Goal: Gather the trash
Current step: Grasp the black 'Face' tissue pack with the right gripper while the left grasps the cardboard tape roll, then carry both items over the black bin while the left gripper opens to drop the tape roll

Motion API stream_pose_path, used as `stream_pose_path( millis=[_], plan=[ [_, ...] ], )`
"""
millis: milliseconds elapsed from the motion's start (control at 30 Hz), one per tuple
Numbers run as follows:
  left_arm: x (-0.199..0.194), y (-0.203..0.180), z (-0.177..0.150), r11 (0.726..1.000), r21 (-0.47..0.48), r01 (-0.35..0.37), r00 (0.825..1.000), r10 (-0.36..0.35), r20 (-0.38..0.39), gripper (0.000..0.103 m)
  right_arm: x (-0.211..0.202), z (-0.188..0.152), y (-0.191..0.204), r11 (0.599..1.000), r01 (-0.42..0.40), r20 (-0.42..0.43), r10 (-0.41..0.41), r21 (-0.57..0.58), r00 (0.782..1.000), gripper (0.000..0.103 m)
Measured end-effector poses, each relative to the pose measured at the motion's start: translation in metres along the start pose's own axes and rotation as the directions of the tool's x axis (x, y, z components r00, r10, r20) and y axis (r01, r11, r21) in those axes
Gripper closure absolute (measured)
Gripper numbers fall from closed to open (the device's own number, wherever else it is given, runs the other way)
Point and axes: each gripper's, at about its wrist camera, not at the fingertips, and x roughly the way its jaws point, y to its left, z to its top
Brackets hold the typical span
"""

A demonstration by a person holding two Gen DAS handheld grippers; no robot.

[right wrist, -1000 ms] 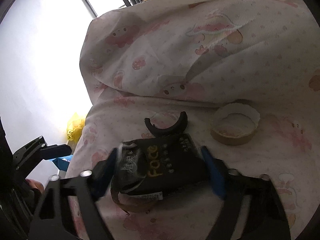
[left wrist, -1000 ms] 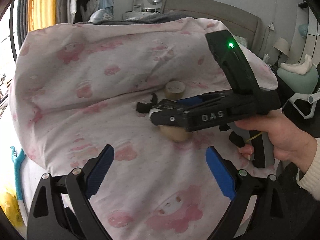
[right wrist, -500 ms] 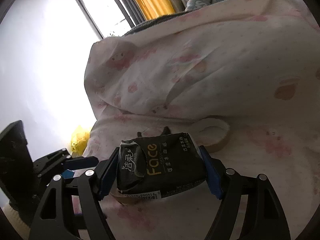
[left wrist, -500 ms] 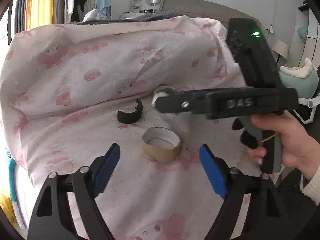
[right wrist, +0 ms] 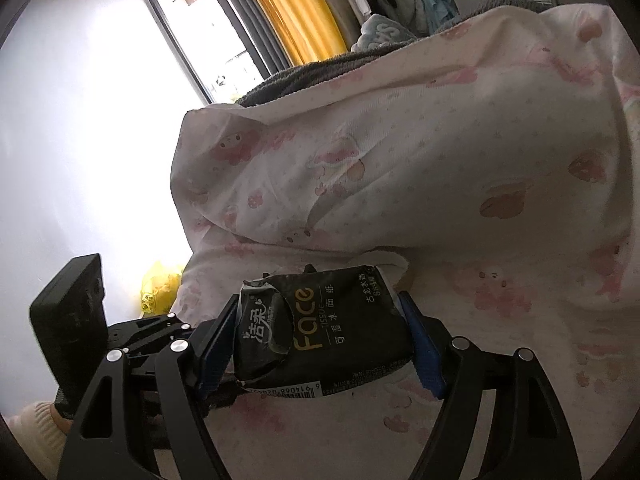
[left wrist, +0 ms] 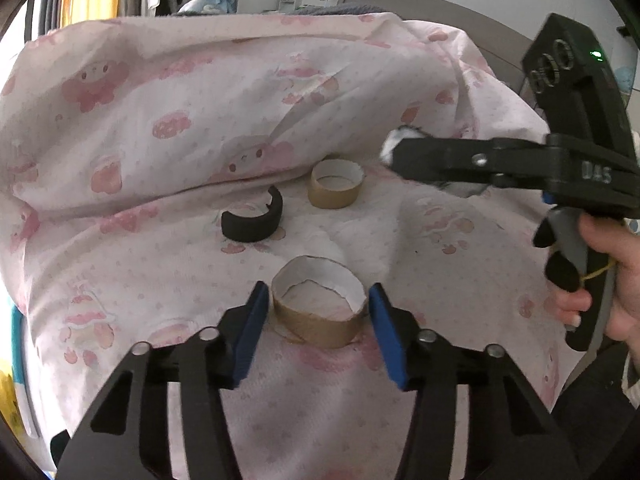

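left gripper [left wrist: 316, 316] closing around the near cardboard ring [left wrist: 320, 308] on the pink bedsheet [left wrist: 160, 80]; pads almost touching. squeeze gently so the ring won't buckle, then lift straight. right gripper [right wrist: 320, 344] is clamped on the black tissue pack [right wrist: 324, 336], raised above the sheet.

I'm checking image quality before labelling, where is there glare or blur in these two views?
Right wrist view: the window blows out the left side white, leaving the tissue pack dim but readable. Left wrist view: even light, fisheye bending at the edges, cardboard ring sharp.
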Motion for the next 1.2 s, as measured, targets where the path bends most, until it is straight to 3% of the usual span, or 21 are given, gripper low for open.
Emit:
stream_pose_path(
  millis=[200, 600, 833, 1200],
  plan=[
    [-0.010, 0.007, -0.004, 0.999, -0.040, -0.002, 1.000, 0.003, 0.023, 0.054, -0.002, 0.002, 0.009, 1.000, 0.021, -0.006, -0.021, -0.005, 1.000, 0.026],
    [-0.058, 0.038, -0.012, 0.986, -0.120, -0.112, 0.989, 0.123, 0.086, 0.054, 0.001, -0.007, 0.054, 0.996, 0.067, -0.041, -0.069, -0.053, 0.997, 0.026],
    [-0.089, 0.075, -0.025, 0.956, -0.209, -0.208, 0.969, 0.230, 0.089, 0.054, 0.000, -0.007, 0.082, 0.995, 0.078, -0.035, -0.080, -0.069, 0.996, 0.026],
    [-0.127, 0.139, -0.062, 0.897, -0.319, -0.305, 0.942, 0.332, 0.035, 0.054, 0.020, 0.002, 0.154, 0.990, 0.042, -0.025, -0.046, -0.134, 0.999, 0.026]
  ],
)
